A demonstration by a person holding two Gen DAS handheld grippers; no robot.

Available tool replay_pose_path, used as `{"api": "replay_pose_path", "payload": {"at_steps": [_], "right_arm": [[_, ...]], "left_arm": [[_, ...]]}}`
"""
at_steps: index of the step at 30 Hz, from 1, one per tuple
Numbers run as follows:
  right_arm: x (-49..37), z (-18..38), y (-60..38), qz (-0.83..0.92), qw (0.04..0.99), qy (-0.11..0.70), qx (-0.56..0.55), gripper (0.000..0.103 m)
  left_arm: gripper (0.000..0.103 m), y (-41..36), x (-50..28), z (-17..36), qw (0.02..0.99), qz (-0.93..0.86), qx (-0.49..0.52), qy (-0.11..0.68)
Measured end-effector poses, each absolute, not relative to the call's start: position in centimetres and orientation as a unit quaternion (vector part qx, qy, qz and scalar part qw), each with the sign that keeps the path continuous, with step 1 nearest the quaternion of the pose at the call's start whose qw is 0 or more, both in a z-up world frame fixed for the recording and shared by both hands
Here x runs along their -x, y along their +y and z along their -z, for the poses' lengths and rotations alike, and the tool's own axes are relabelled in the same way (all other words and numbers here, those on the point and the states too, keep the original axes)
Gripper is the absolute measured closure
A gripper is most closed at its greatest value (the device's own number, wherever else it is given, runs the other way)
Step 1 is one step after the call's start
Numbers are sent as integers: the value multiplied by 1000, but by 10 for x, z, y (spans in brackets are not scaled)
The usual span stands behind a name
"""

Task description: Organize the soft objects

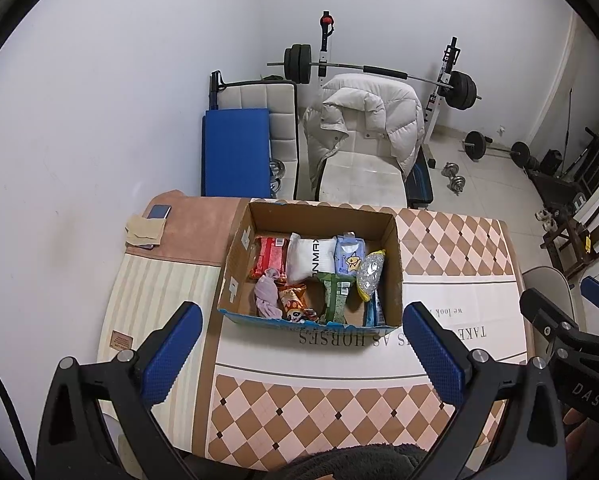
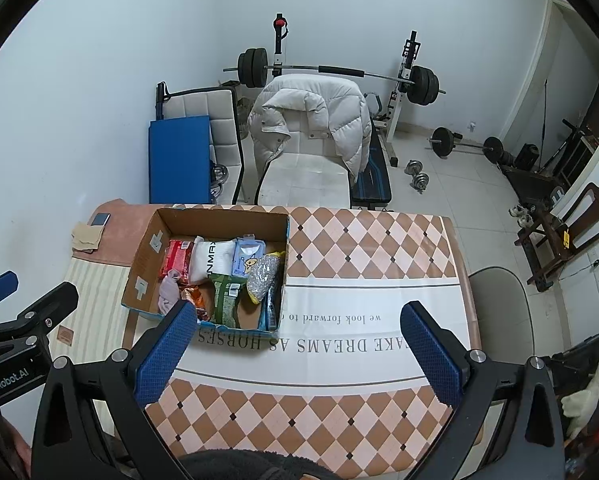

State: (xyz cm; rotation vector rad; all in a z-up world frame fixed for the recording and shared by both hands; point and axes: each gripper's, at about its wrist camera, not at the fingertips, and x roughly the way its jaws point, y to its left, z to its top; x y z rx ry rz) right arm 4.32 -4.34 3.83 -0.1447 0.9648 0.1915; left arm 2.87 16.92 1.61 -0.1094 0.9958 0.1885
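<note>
An open cardboard box [image 1: 397, 256] [image 2: 143, 256] stands on the table and holds several soft packs: a red pack [image 1: 270, 257], a white pack [image 1: 309, 258], a light blue pack [image 1: 349, 254], a green pack [image 1: 333, 296], a silver pouch [image 1: 369, 274] and a balled pink sock [image 1: 268, 294]. My left gripper [image 1: 301, 344] is open and empty, held above the table just in front of the box. My right gripper [image 2: 295, 342] is open and empty, in front of the box and to its right.
The table wears a diamond-patterned cloth [image 1: 451, 240] with printed words. A phone [image 1: 158, 212] and a beige cloth [image 1: 144, 231] lie at the far left corner. A chair with a white puffer jacket [image 1: 363, 120], a blue mat [image 1: 235, 152] and a barbell rack [image 1: 379, 70] stand behind.
</note>
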Motion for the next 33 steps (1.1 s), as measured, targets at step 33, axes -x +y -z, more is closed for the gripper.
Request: {"api": "replay_pose_path", "payload": {"at_steps": [33], "right_arm": [[-45,-32,-47,-94,877,465,74,0]], "left_arm": [[0,167,-27,-9,868,-92,44,486]]}}
